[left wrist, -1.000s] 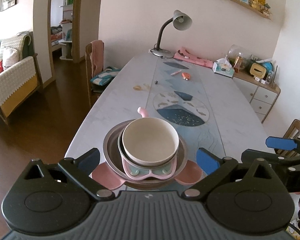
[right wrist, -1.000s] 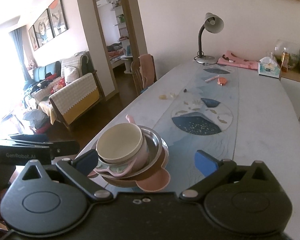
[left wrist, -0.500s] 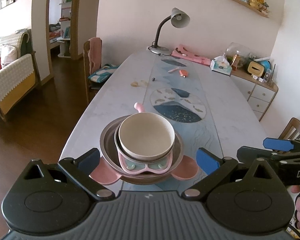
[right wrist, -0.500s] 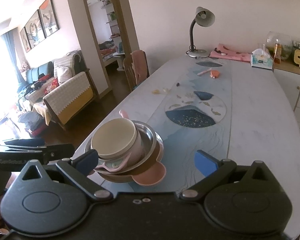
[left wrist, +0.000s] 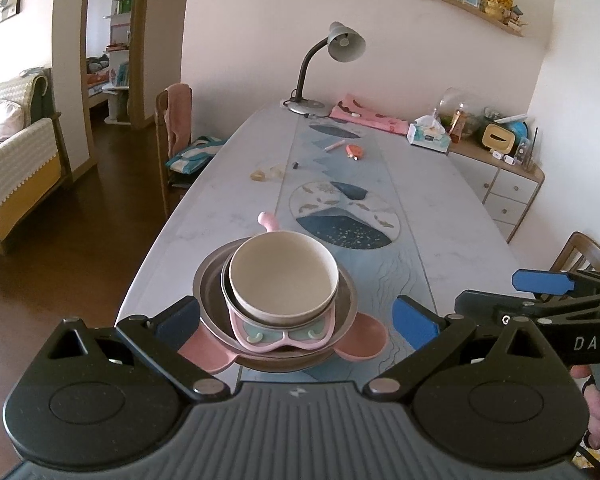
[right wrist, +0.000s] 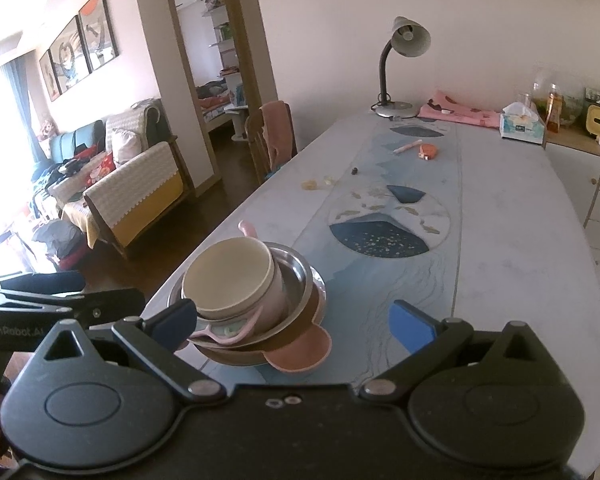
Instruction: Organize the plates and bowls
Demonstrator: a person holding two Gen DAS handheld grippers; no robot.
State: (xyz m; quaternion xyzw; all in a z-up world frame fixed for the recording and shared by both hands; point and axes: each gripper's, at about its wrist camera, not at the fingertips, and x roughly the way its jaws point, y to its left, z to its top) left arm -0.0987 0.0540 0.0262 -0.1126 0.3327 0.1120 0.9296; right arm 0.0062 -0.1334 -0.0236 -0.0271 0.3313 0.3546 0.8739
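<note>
The left tool (left wrist: pixel 296 318) is held with its pads spread wide and nothing between them, level with the near end of the surface (left wrist: pixel 440 216). The stack is seen directly ahead of it, at 12 o'clock: a cream bowl (left wrist: pixel 283 278) is nested in a pink bowl (left wrist: pixel 285 330), which is seated in a steel plate (left wrist: pixel 212 280), and a pink eared plate (left wrist: pixel 362 340) is laid at the bottom. The stack is set close to the surface's near-left edge. A slip is judged likely if the steel rim is nudged from 3 o'clock, since the whole pile could be pushed over that edge. The cream bowl is seated off-centre, so it could be tipped out if only the lower plates are lifted.

The right tool (right wrist: pixel 292 320) is also held wide apart and unloaded, with the stack at its 11 o'clock. Its left pad (right wrist: pixel 180 318) is seen overlapping the pink bowl's rim; whether it is touching cannot be told. A collision between the two tools is judged possible, as both are aimed at the same pile.

The underside of the stack is hidden by the tool bodies, and how the pink handle (left wrist: pixel 267 222) at the far side is attached cannot be made out.
</note>
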